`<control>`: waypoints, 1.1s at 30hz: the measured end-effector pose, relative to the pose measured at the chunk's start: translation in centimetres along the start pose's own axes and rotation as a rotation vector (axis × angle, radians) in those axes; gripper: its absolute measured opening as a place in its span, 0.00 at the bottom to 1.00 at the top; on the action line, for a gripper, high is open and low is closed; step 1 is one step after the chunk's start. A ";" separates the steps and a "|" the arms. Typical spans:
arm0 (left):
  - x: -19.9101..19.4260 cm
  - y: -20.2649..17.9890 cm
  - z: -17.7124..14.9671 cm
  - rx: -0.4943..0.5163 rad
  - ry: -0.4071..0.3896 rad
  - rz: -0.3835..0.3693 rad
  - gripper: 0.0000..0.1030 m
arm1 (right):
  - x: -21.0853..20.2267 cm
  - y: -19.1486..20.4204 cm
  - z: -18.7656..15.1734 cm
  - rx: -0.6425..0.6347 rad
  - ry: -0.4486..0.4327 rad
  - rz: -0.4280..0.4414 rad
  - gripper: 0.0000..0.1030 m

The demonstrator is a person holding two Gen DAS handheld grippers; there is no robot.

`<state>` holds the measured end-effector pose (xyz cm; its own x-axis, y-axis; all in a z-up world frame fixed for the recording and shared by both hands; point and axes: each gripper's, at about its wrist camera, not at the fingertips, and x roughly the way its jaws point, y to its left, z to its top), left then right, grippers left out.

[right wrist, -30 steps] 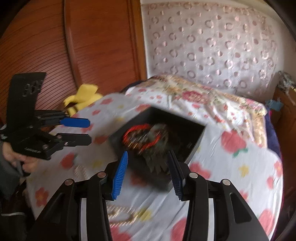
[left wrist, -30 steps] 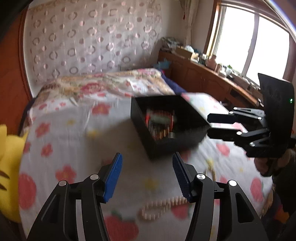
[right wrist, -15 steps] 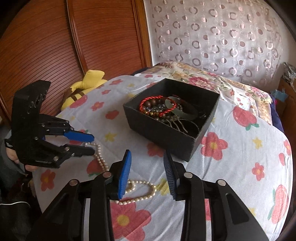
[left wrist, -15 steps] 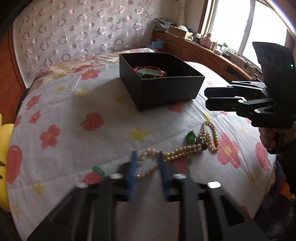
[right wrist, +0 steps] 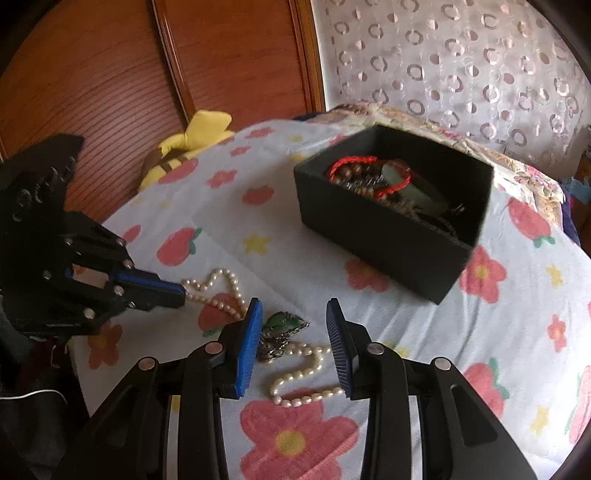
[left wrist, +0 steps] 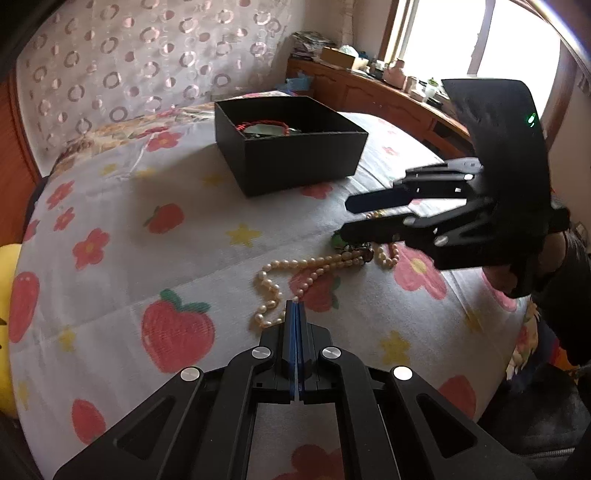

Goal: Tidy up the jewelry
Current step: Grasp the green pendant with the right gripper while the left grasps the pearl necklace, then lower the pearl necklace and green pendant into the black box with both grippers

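Pads of the left gripper (left wrist: 296,303) are pressed together, their tips at the near loop of the pearl necklace (left wrist: 314,266); whether a strand is caught between them cannot be told. From those tips the pearls run ahead and to the right, toward the right gripper (left wrist: 345,218), which reaches in from the right with its fingers low over the far end of the strand. In the right wrist view that gripper (right wrist: 293,341) stands wide open, its blue pads (right wrist: 249,345) on either side of a green pendant (right wrist: 281,325) that lies on the bed between them, the left pad close to the pendant but not clearly touching it. More pearls (right wrist: 306,380) curl just below the pendant, between the fingers. Out to the left, the left gripper (right wrist: 179,293) points in level, its closed tips at another loop of the strand. All of this lies on a white bedspread (left wrist: 122,229) printed with red flowers and strawberries. Farther ahead sits an open black box (right wrist: 388,236), well apart from the necklace, holding a red cord bracelet (right wrist: 369,173) and other dark pieces. A yellow plush toy (right wrist: 192,144) lies at the bed's far left edge against wood panelling (right wrist: 110,74). Beyond the box hangs a curtain (left wrist: 129,59) with ring patterns, and a window (left wrist: 480,33) above a wooden cabinet (left wrist: 369,96).
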<state>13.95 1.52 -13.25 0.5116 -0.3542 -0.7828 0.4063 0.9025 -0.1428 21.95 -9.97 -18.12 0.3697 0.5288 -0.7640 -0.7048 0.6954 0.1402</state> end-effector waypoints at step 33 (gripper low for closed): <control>2.4 0.3 2.0 -0.013 -0.010 0.044 0.17 | -6.2 -0.6 0.3 -0.003 -0.162 -0.125 0.03</control>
<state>16.83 0.43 -14.00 0.5367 -0.3165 -0.7822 0.3730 0.9205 -0.1165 20.29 -13.54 -13.35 0.5471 0.5102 -0.6636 -0.6491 0.7591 0.0485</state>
